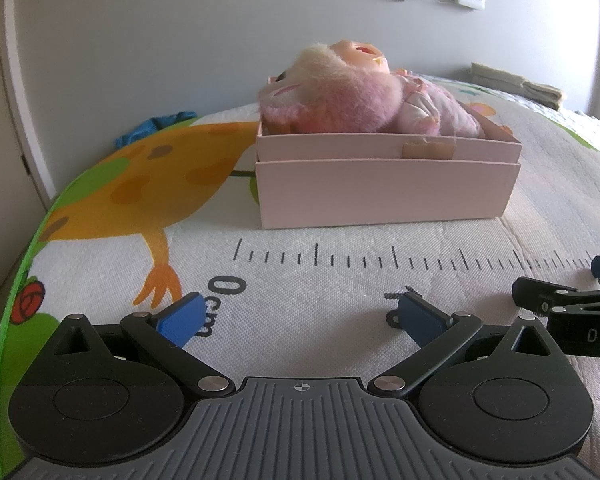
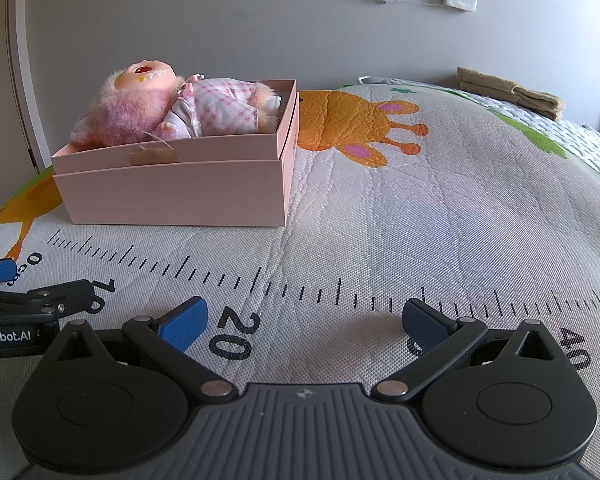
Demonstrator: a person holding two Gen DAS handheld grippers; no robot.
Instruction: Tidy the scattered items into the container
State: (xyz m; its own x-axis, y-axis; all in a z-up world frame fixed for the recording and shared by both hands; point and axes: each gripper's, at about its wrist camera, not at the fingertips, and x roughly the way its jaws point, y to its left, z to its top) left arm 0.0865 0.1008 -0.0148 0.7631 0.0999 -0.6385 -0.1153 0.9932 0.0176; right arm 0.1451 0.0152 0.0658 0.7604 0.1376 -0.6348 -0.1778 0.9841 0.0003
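Pink doll [image 2: 172, 108] lies in pink box [image 2: 180, 192], upper left of frame — left gripper [image 1: 300, 316] & right gripper [image 2: 304, 320] low on mat [image 2: 420, 220], jaws apart, empty.

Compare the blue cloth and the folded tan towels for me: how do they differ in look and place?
The blue cloth lies crumpled, while the tan towels are folded flat and stacked. The blue cloth sits on the left side of the pink box, the tan towels far off to its right. The blue cloth is bright, the towels dull tan. Both lie on the printed mat, outside the box, near the wall.
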